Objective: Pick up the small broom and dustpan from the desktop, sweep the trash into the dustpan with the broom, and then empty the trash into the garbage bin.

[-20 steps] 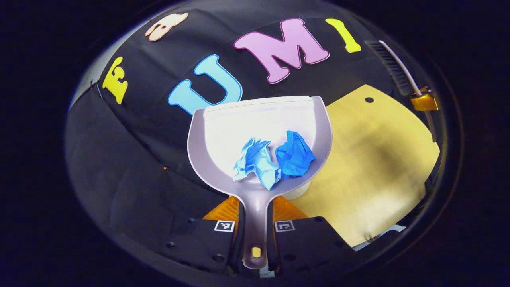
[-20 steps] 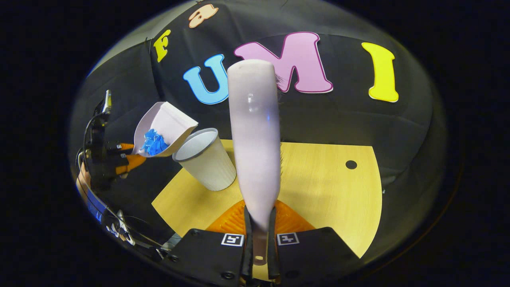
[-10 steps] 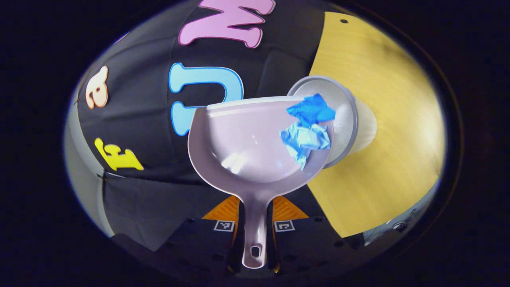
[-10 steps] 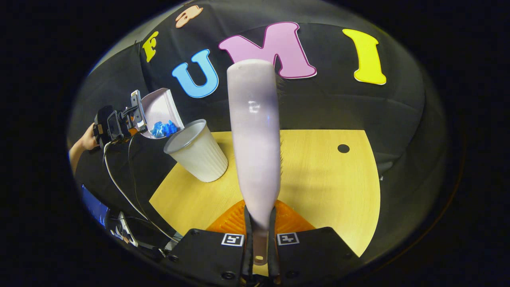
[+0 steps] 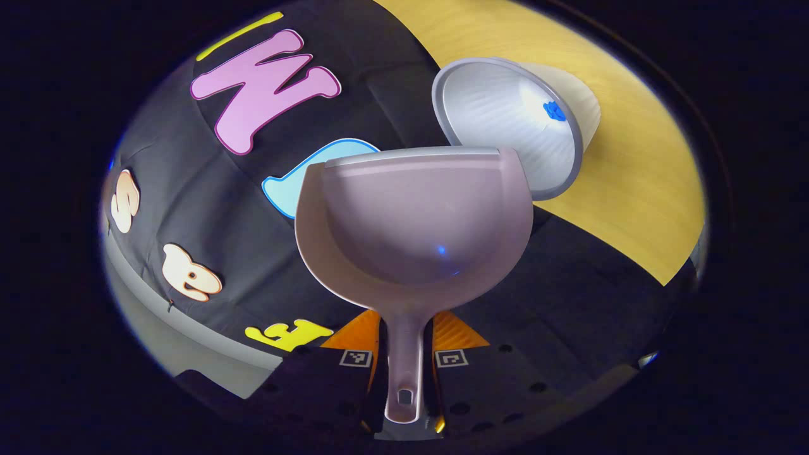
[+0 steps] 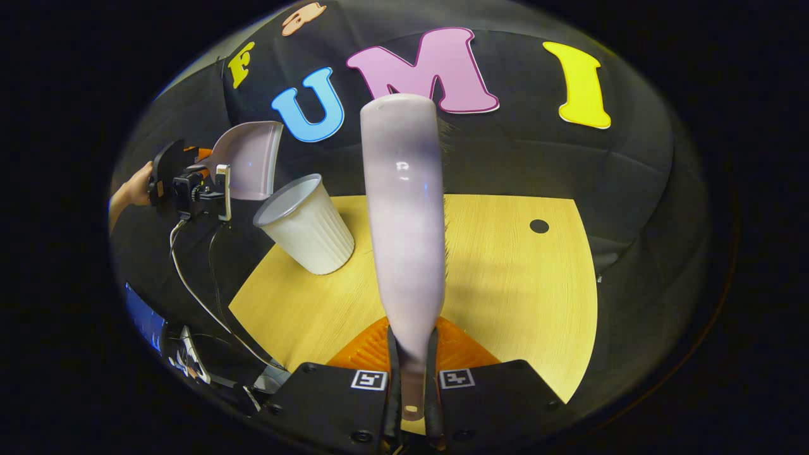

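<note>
My left gripper (image 5: 406, 354) is shut on the handle of the pale lilac dustpan (image 5: 414, 227), whose scoop is bare and rolled over sideways. Its lip hangs next to the mouth of the white ribbed garbage bin (image 5: 505, 120), and a scrap of blue trash (image 5: 554, 111) lies deep inside. My right gripper (image 6: 412, 373) is shut on the handle of the small broom (image 6: 404, 215), which stands upright over the wooden desktop (image 6: 505, 284). In the right gripper view the tipped dustpan (image 6: 249, 158) hangs above the bin (image 6: 306, 224), held by the left gripper (image 6: 183, 183) and a hand (image 6: 133, 186).
Cables (image 6: 202, 291) trail down from the left gripper beside the desk's left edge. A small round hole (image 6: 539, 225) marks the desktop at the far right. Black cloth walls close in behind and to both sides.
The left gripper rolled the dustpan further over the bin. Both blue paper wads slid out of the scoop into the bin. The broom stayed upright in place.
</note>
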